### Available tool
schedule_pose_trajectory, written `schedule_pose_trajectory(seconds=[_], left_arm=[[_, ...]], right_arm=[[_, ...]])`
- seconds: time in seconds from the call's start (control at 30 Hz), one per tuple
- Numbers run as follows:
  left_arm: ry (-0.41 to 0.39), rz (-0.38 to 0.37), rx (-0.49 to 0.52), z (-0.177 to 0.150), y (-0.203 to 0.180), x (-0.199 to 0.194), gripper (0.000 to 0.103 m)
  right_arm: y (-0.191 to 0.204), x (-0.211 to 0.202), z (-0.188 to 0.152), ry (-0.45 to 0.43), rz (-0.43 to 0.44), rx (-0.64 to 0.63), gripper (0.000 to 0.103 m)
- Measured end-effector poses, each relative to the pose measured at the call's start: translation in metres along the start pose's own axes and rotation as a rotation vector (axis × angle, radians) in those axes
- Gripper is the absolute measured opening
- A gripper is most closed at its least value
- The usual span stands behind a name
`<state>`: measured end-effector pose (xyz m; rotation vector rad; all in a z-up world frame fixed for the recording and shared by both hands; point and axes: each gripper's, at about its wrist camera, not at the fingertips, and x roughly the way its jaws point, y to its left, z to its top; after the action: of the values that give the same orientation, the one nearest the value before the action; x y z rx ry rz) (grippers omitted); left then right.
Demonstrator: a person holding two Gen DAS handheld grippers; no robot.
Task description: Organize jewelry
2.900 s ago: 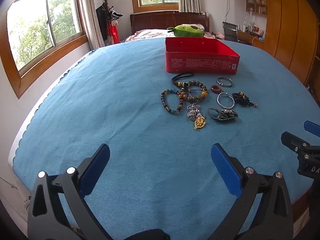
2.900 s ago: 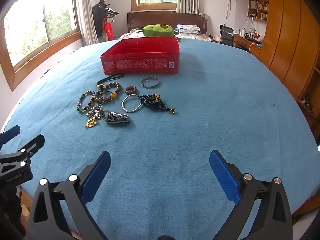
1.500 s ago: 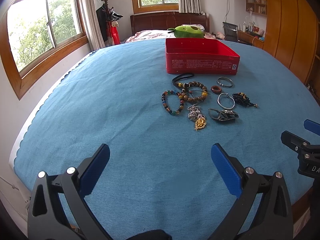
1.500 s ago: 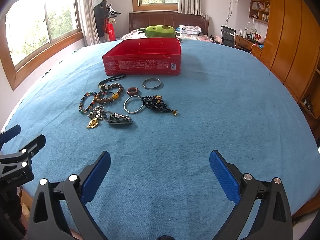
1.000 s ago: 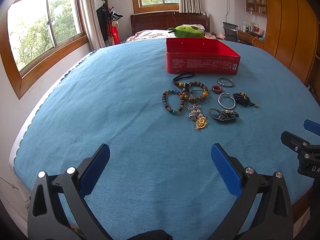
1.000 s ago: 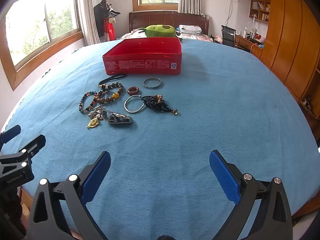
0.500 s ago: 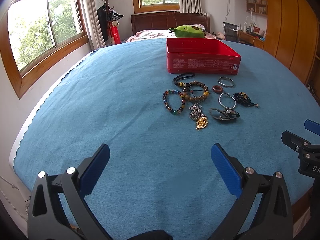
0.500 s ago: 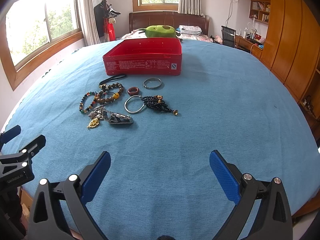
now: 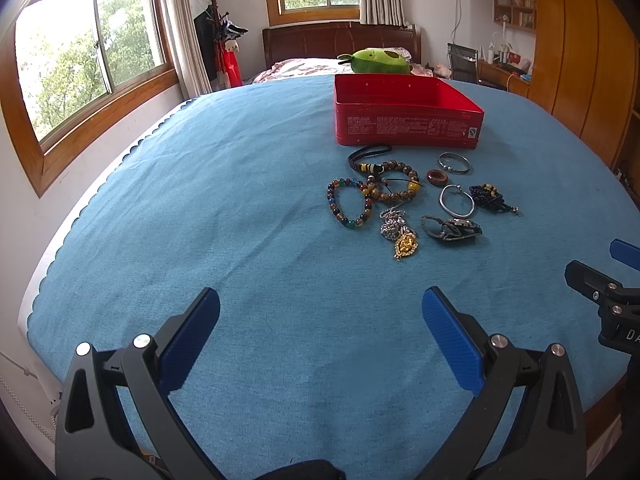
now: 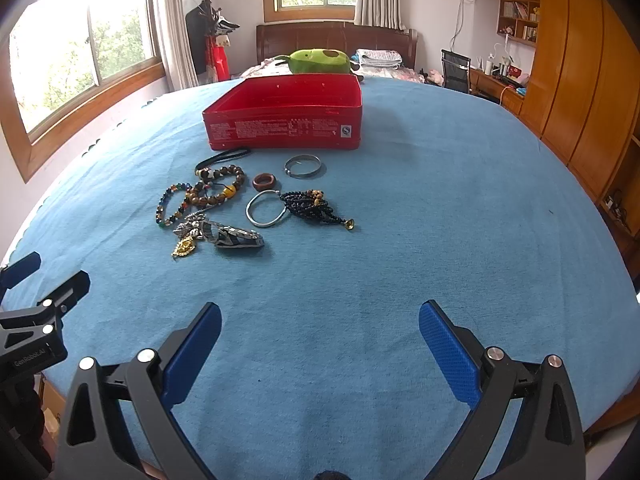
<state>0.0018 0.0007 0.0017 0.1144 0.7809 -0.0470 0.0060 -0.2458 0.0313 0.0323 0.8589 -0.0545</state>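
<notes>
Both your grippers hover low over the near edge of a blue cloth, jaws spread wide and holding nothing: the left gripper faces the jewelry from the left, the right gripper from the right. The jewelry lies in a loose cluster ahead of you, well beyond either set of fingertips, and just past it stands an open red tin, which looks empty from here.

Nothing appears sorted yet, so the step in hand is likely the first pick. Start with a piece that lies apart. The steel bangle nearest the tin touches nothing, and the small brown ring beside it is also clear. The silver hoop lies against the black bead tassel, so lift it slowly or the tassel may drag along. The coloured bead bracelet and the brown bead bracelet overlap, and the gold pendant sits tangled with a silver chain; leave those until the loose pieces are gone.

Bring one gripper forward and down with the fingers straddling the band's rim, press lightly into the cloth, then close. Thin metal on soft fabric may slip flat, so pinch across the wire, not along it.
</notes>
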Motion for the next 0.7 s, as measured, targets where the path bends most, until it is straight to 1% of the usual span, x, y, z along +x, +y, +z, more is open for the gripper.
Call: schedule_pose_trajectory(seconds=[0.27, 0.37, 0.4, 0.5, 0.57, 0.67, 0.7], left_arm=[[0.003, 0.0, 0.001, -0.002, 0.002, -0.002, 0.1], [0.007, -0.011, 0.001, -0.003, 0.006, 0.002, 0.1], [0.011, -0.023, -0.001, -0.005, 0.007, 0.011, 0.1], [0.037, -0.085, -0.01, -0.002, 0.014, 0.021, 0.1], [0.074, -0.119, -0.016, 0.004, 0.019, 0.031, 0.1], [0.152, -0.179, -0.077, 0.014, 0.036, 0.054, 0.099], [0.183, -0.2, -0.106, 0.018, 0.042, 0.063, 0.099]], right_arm=[[-0.002, 0.002, 0.001, 0.002, 0.005, 0.004, 0.099], [-0.002, 0.004, 0.001, -0.001, 0.022, 0.004, 0.099], [-0.002, 0.004, 0.002, -0.001, 0.029, 0.0, 0.099], [-0.001, 0.012, 0.007, 0.015, 0.054, -0.033, 0.099], [-0.003, 0.023, 0.012, 0.049, 0.082, -0.053, 0.099], [-0.013, 0.043, 0.021, 0.117, 0.155, -0.027, 0.099], [-0.018, 0.046, 0.025, 0.127, 0.173, -0.011, 0.099]])
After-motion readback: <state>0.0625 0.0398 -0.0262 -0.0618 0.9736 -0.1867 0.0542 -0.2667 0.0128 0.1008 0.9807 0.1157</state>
